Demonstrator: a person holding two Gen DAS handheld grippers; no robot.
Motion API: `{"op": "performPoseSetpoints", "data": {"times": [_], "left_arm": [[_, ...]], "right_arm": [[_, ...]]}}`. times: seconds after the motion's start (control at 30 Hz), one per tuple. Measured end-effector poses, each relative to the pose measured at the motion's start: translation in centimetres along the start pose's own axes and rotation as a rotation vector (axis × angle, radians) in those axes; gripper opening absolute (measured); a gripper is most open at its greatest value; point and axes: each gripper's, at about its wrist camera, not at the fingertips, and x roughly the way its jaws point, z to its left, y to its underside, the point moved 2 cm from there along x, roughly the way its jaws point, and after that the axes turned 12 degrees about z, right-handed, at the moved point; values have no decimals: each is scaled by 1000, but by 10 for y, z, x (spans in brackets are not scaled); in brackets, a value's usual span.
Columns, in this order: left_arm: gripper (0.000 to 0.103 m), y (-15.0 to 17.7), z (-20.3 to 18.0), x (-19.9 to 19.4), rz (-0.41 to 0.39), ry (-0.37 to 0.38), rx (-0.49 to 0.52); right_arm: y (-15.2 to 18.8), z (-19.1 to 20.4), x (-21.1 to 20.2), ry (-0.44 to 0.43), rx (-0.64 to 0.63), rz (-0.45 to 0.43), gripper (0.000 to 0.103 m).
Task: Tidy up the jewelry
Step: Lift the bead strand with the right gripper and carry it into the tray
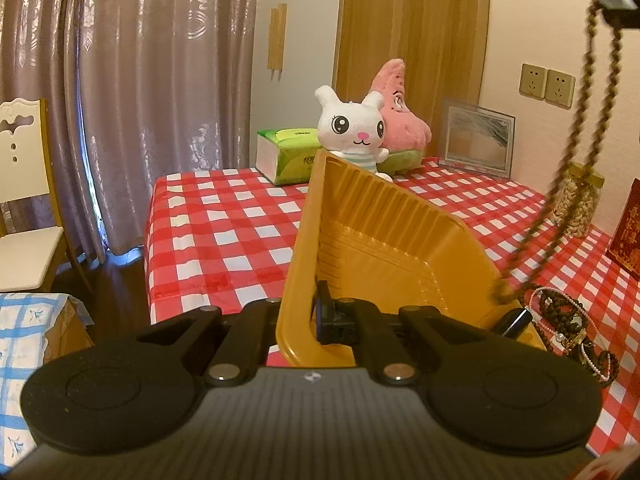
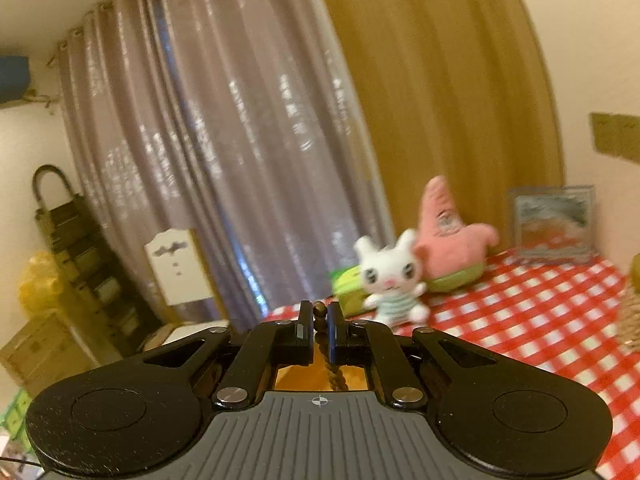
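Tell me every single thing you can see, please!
tray: one, yellow, tilted up, held at its near rim
bead string: one, brown, hanging beside the tray
jewelry pile: several pieces, dark beads and pearls, on the cloth right of the tray
tablecloth: one, red and white checks
bunny toy: one, white, back of the table
star toy: one, pink, behind the bunny
tissue box: one, green
picture frame: one, by the wall
jar: one, clear
chair: one, white
curtains: grey
left gripper: black, jaws shut on the tray
right gripper: black, jaws shut on the bead string
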Motion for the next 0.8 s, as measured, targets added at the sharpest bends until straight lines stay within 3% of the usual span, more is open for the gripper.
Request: {"op": "performPoseSetpoints", "data": {"times": [0.47,0.8], "left_arm": [[4,2,-1,-2,5,6,-12],[4,-1,-1,0,5,12,-11]], "right_arm": [[65,-3,96,-16,50,247,6],[105,-16,130,6,77,359,6]]}}
